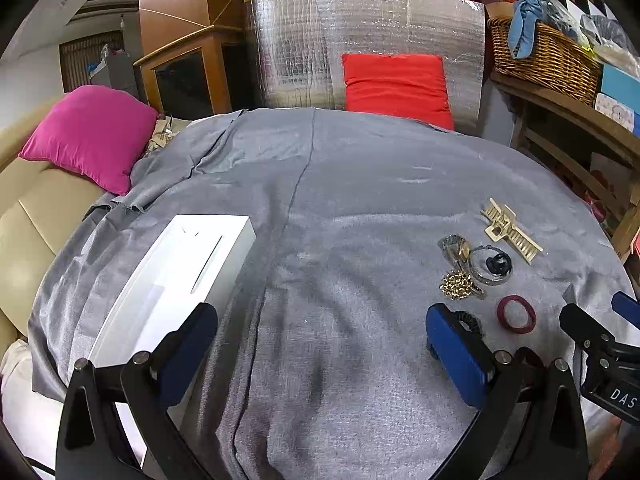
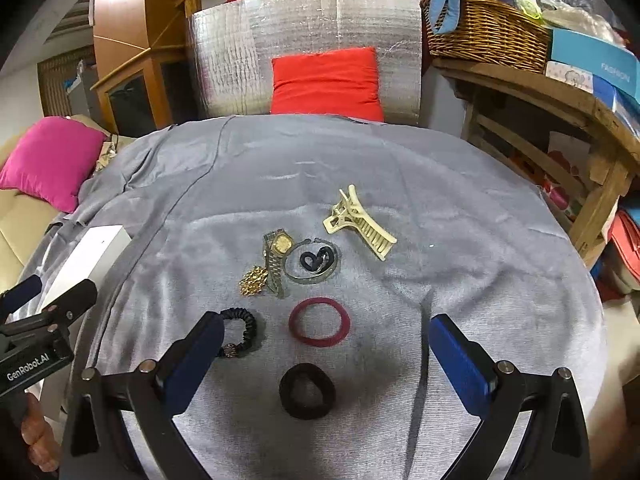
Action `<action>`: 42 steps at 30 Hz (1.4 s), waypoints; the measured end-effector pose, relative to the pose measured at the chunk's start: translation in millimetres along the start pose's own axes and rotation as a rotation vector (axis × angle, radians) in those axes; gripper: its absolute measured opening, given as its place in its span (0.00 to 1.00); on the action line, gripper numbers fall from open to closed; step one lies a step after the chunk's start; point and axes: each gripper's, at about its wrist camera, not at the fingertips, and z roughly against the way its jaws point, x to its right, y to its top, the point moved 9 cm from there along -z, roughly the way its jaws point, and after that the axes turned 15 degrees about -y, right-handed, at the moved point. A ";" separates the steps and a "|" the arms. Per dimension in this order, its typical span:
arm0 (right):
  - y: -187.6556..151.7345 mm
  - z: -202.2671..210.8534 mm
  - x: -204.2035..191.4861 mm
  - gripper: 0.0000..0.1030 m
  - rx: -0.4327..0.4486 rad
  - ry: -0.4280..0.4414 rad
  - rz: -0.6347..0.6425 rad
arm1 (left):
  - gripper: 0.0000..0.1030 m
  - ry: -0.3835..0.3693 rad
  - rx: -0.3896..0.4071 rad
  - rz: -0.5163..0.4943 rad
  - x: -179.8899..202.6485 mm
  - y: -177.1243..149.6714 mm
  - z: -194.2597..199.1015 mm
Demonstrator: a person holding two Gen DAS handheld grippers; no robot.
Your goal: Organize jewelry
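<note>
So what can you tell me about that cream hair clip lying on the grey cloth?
The cream hair clip is a large claw clip, glossy like plastic, with two rows of long curved teeth and a pair of cut-out squeeze handles. Its teeth look closed. It lies on its side on the grey cloth, slanted, teeth toward the right, farther back than the other pieces. Nothing touches it but the cloth; the clear bangle lies close by, apart from it.

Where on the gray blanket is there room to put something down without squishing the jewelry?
The widest bare patch of gray blanket lies between the white box and the jewelry pile. There is also room behind the cream hair clip, toward the red pillow. It is crowded around the watch, gold chain, maroon ring and black scrunchie.
</note>
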 end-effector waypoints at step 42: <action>6.5 27.1 53.4 1.00 0.117 -0.104 -0.036 | 1.00 -0.039 0.069 -0.043 40.2 1.4 5.5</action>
